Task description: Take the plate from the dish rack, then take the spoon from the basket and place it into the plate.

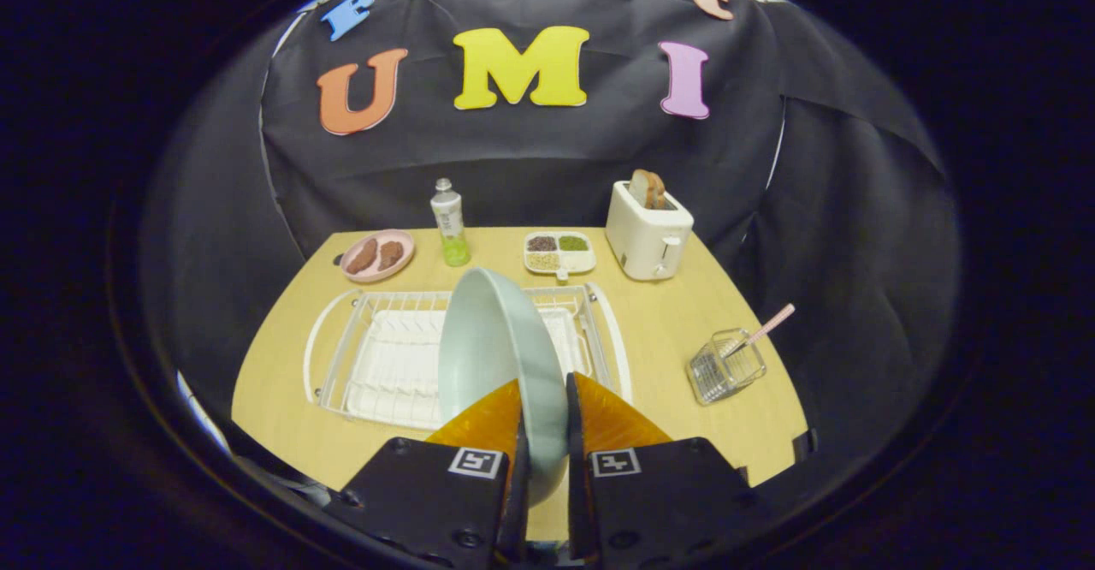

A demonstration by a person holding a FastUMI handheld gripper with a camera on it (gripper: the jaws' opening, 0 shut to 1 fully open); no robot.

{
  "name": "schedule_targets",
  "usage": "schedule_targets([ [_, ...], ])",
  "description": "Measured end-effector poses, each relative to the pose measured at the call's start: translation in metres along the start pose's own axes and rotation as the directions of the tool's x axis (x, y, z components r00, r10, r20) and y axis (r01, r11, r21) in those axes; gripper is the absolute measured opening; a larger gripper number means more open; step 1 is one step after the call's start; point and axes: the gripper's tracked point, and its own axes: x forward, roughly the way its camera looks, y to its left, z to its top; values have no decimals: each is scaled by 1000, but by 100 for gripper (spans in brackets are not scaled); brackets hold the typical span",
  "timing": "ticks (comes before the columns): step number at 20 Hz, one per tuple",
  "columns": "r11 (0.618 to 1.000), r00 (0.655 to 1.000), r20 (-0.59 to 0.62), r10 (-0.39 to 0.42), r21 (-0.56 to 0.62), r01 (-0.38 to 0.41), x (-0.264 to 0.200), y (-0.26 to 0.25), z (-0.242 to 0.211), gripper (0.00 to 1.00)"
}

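- The plate (492, 347) is pale grey-green.
- The rack (376, 356) behind the plate is white wire on a white tray.
- The table (659, 330) is light wood colour.
- Right of the rack, the clear basket (725, 369) holds a pink spoon (766, 328).
- The toaster (648, 232) is cream.
- The dish (377, 255) is pink.

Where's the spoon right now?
The spoon stands in the wire basket, right of the dish rack, beyond the gripper clamping the plate.
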Motion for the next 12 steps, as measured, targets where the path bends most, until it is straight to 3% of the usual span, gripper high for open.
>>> schedule_targets([
  [3, 987, 989, -16, 148, 61, -146, -1, 14, -53, 24],
  [5, 972, 977, -49, 207, 129, -199, 7, 15, -93, 24],
  [12, 946, 957, -124, 261, 229, -228, 51, 7, -180, 24],
])
